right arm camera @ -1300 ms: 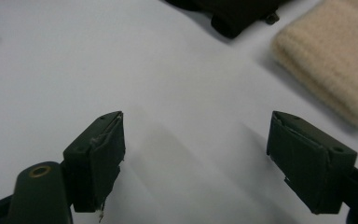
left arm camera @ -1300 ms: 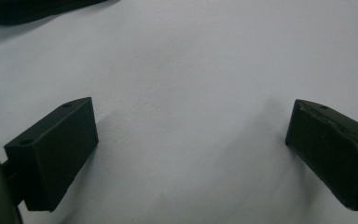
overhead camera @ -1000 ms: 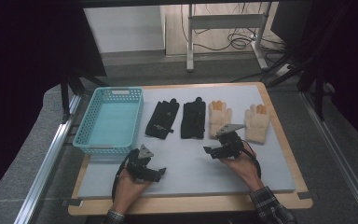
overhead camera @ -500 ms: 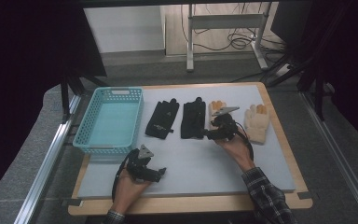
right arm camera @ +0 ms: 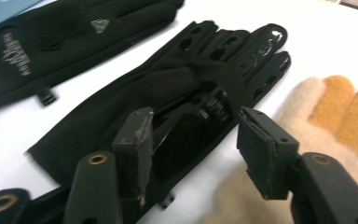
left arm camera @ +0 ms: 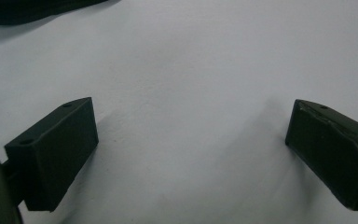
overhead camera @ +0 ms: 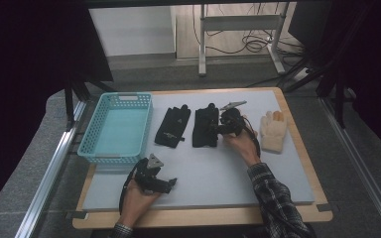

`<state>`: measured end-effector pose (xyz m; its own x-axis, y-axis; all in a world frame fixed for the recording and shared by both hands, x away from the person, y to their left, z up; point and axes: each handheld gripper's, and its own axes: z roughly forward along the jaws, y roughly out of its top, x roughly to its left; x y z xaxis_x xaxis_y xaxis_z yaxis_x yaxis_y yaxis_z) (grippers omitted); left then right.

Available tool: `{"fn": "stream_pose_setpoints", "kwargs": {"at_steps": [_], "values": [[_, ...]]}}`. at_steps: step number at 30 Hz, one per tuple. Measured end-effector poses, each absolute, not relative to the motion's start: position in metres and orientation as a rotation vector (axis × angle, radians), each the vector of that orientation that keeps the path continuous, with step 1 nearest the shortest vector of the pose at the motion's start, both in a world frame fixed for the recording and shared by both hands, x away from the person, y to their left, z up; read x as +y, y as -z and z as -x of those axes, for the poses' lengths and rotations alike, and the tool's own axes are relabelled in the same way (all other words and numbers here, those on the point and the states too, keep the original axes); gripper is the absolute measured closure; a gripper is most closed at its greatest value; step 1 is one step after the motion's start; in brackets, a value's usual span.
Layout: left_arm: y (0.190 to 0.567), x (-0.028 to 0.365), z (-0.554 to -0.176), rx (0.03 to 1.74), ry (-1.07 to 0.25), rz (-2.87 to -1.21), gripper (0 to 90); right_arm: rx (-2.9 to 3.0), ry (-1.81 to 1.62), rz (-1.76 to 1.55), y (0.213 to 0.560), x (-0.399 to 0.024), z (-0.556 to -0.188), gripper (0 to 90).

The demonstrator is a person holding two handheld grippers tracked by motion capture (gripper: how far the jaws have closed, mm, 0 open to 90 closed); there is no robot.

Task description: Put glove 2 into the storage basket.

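While the left tongs (left arm camera: pixel 191 140) gape empty, the closing right tongs (right arm camera: pixel 193 149) straddle a black glove (right arm camera: pixel 168 93), hiding a cream glove (right arm camera: pixel 317 135).

From high above our side of the counter (overhead camera: pixel 203 188) we look forward and down over the whole surface. The left gripper's camera sits very close to the bare counter, between its own fingers (left arm camera: pixel 51 154). The right gripper's camera looks low and near across the black glove (right arm camera: pixel 177 107), which the high view also shows (overhead camera: pixel 204 126).
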<state>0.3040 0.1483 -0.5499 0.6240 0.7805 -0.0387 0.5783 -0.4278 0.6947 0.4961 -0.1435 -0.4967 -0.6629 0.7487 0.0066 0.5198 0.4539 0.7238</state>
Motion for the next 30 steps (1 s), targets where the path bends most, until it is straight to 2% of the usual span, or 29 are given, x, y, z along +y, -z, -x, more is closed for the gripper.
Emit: {"fn": "stream_pose_setpoints", "kwargs": {"at_steps": [4,13,14,15,16,18,19,20,30], "values": [[0.55,0.148,-0.304,1.06,-0.38,-2.159,2.8,2.385,-0.999,-1.106,0.503,-0.135,-0.509,35.5],[0.55,0.148,-0.304,1.059,-0.379,-2.159,2.8,2.406,-0.877,-1.093,0.519,-0.112,-0.523,33.1],[0.55,0.148,-0.304,1.06,-0.379,-2.159,2.8,2.406,-0.879,-1.1,0.52,-0.11,-0.524,36.7],[0.55,0.148,-0.304,1.06,-0.379,-2.159,2.8,2.413,-0.895,-1.13,0.52,-0.11,-0.525,46.3],[0.55,0.148,-0.304,1.06,-0.379,-2.159,2.8,2.413,-0.895,-1.13,0.52,-0.11,-0.525,46.3],[0.55,0.148,-0.304,1.06,-0.379,-2.159,2.8,2.422,-0.919,-1.132,0.52,-0.11,-0.522,59.5],[0.55,0.148,-0.304,1.06,-0.38,-2.159,2.8,2.444,-0.97,-1.154,0.521,-0.11,-0.52,76.1],[0.55,0.148,-0.304,1.06,-0.38,-2.159,2.8,2.452,-1.0,-1.166,0.522,-0.111,-0.52,79.3],[0.55,0.148,-0.304,1.06,-0.38,-2.156,2.8,2.45,-0.978,-1.143,0.507,-0.109,-0.513,82.5]]}}
